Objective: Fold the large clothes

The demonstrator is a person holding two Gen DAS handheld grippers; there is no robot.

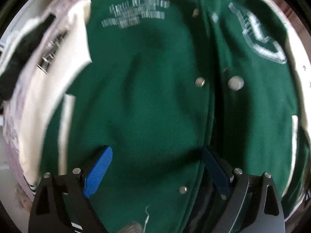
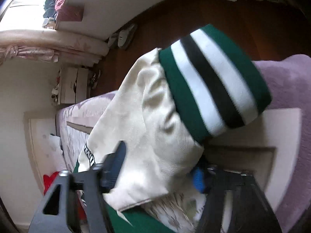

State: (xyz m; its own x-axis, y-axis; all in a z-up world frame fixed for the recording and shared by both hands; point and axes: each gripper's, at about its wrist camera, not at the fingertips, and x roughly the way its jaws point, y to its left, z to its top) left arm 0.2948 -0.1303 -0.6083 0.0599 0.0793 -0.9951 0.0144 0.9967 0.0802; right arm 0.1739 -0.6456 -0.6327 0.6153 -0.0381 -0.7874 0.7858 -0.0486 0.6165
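A green varsity jacket (image 1: 151, 89) with cream sleeves lies front-up on a bed, snaps down its middle and white lettering on the chest. My left gripper (image 1: 157, 167) is open just above the lower front of the jacket, its blue fingers (image 1: 99, 172) spread wide, holding nothing. In the right wrist view my right gripper (image 2: 159, 167) is shut on the cream sleeve (image 2: 151, 120) of the jacket and holds it lifted. The sleeve's striped green, white and black cuff (image 2: 211, 77) hangs past the fingers.
The jacket lies on a lilac and pink patterned bedspread (image 2: 287, 81). A dark wooden floor (image 2: 194, 13), a second bed (image 2: 58, 42) and a white cabinet (image 2: 72, 85) lie beyond. A cream sleeve (image 1: 58, 73) lies along the jacket's left side.
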